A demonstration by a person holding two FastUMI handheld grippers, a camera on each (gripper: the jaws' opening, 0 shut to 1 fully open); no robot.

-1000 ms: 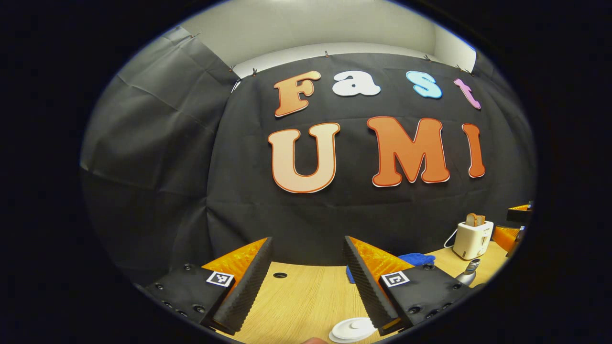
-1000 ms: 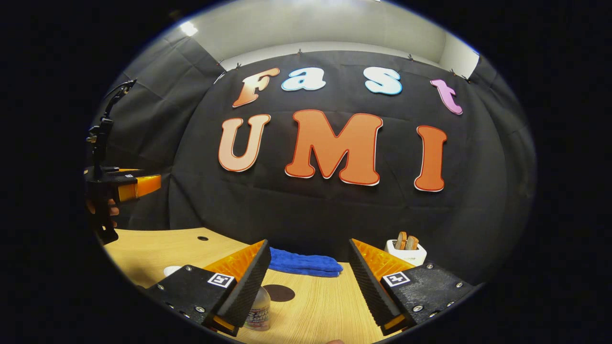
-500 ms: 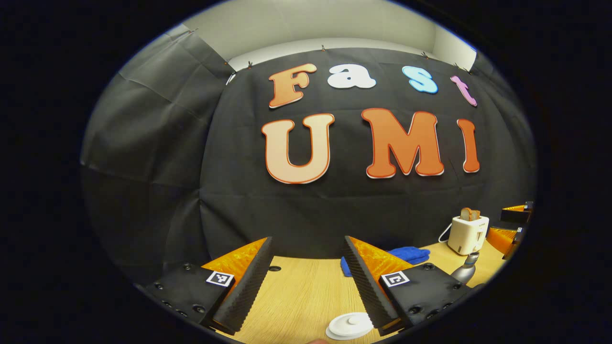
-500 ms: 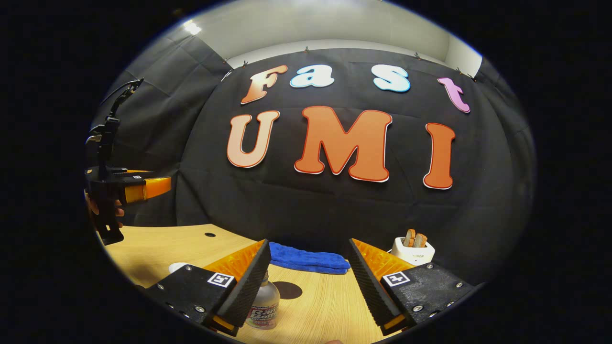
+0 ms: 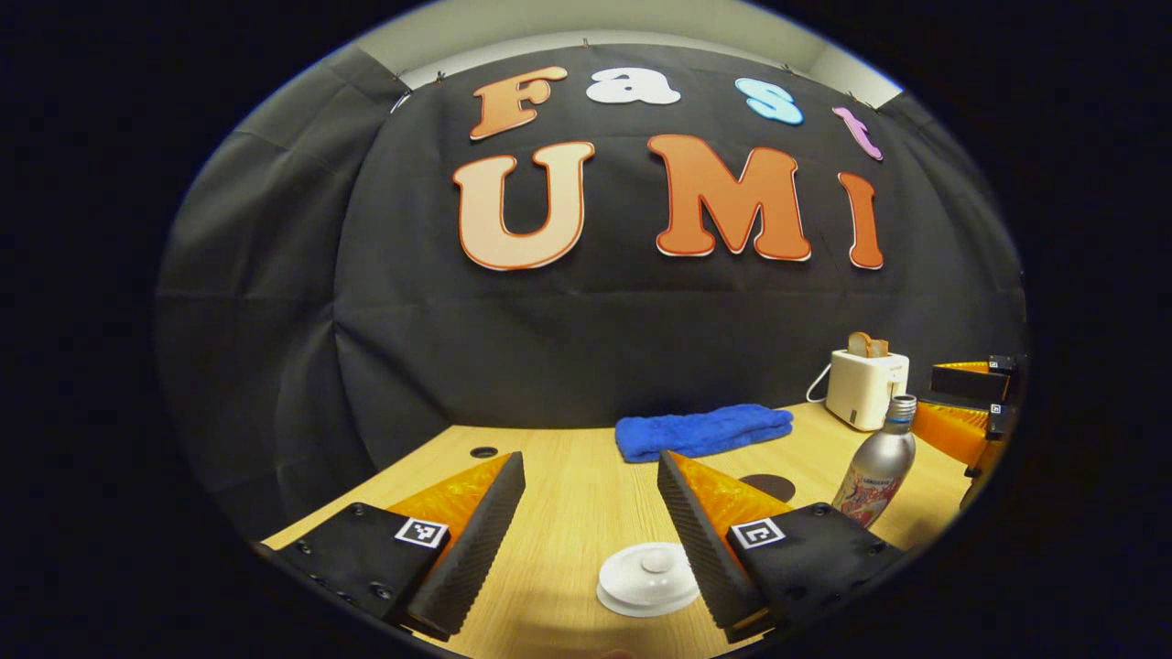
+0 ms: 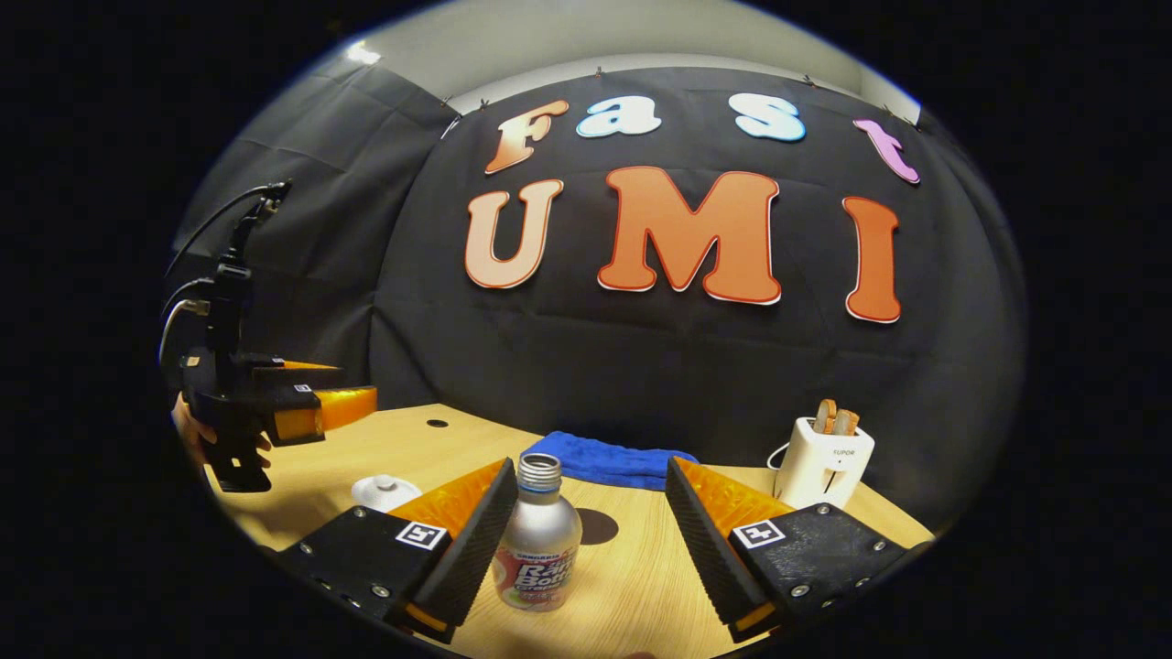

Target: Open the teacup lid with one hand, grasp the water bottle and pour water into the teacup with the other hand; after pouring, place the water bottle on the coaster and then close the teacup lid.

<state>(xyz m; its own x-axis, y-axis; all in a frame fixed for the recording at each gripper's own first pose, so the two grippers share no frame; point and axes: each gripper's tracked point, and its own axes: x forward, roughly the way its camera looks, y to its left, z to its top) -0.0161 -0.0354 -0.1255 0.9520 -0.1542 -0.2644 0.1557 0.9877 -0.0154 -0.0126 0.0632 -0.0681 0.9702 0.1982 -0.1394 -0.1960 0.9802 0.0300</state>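
The white teacup lid (image 5: 646,577) with its round knob sits low on the wooden table, just ahead of my left gripper (image 5: 586,531), which is open and empty. A silver water bottle (image 5: 876,474) without a cap stands upright to the right. In the right gripper view the same bottle (image 6: 538,545) stands close to the left finger of my open right gripper (image 6: 591,535); nothing is held. A dark round coaster (image 6: 597,526) lies just behind the bottle. The lidded teacup (image 6: 385,492) shows at the left, below the other gripper (image 6: 302,412), held by a hand.
A folded blue cloth (image 5: 703,431) lies along the back of the table (image 5: 568,476). A white toaster (image 5: 865,387) with bread slices stands at the back right. A small cable hole (image 5: 482,452) marks the tabletop at the left.
Both views have tipped down, bringing more of the table into sight. The bottle, coaster and teacup lid now show more fully. Both grippers stay open.
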